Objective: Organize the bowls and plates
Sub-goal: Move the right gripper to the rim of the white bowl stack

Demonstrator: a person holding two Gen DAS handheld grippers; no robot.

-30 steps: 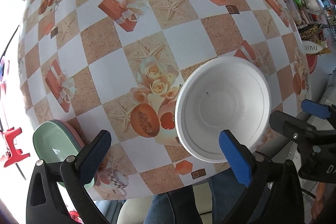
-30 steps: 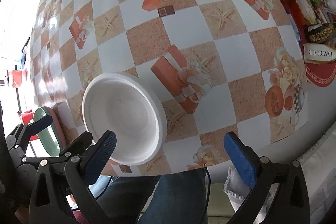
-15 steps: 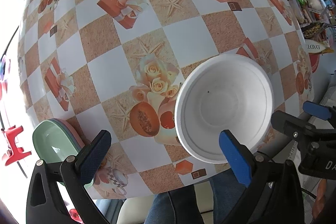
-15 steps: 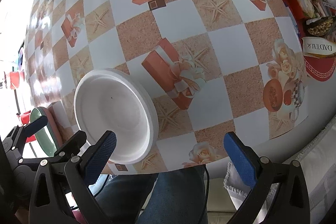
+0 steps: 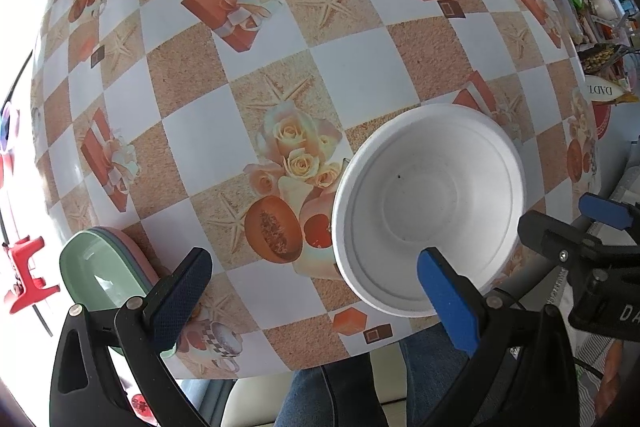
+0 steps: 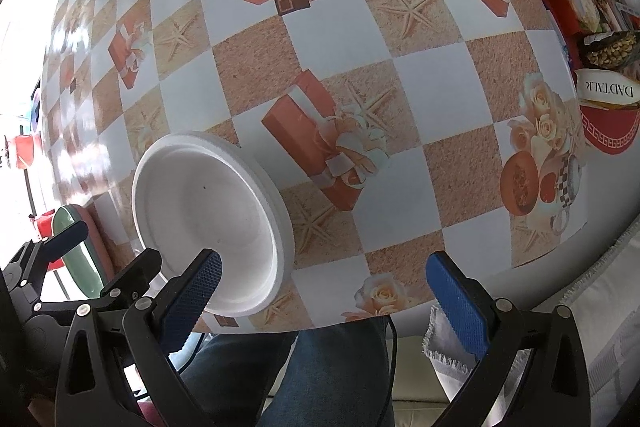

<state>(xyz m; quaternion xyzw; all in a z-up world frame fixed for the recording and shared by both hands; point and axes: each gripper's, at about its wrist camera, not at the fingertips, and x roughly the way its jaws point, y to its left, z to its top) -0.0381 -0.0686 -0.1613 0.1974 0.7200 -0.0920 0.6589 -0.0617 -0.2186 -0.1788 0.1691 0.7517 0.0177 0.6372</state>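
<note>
- The left wrist view looks straight down into the white foam bowl [image 5: 430,211], so its inner rings and a small dark speck show; the right wrist view sees the same bowl [image 6: 208,227] more from the side, with its rim and outer wall.
- Only the left wrist view shows the stack of plates [image 5: 100,267] well: a green one on top, with grey and pink edges under it, at the near left edge of the table [image 5: 360,67]. In the right wrist view the stack is only a sliver behind the other tool.
- Only the right wrist view shows the red tin [image 6: 608,115] and snack packets at the far right.
- The bowl stands upright, mouth up, near the table's front edge; being round, it has no long axis.
- The left gripper [image 5: 312,291] is spread wide, empty, with its right finger over the bowl's near rim.
- The right gripper [image 6: 324,299] is likewise released, holding nothing.
</note>
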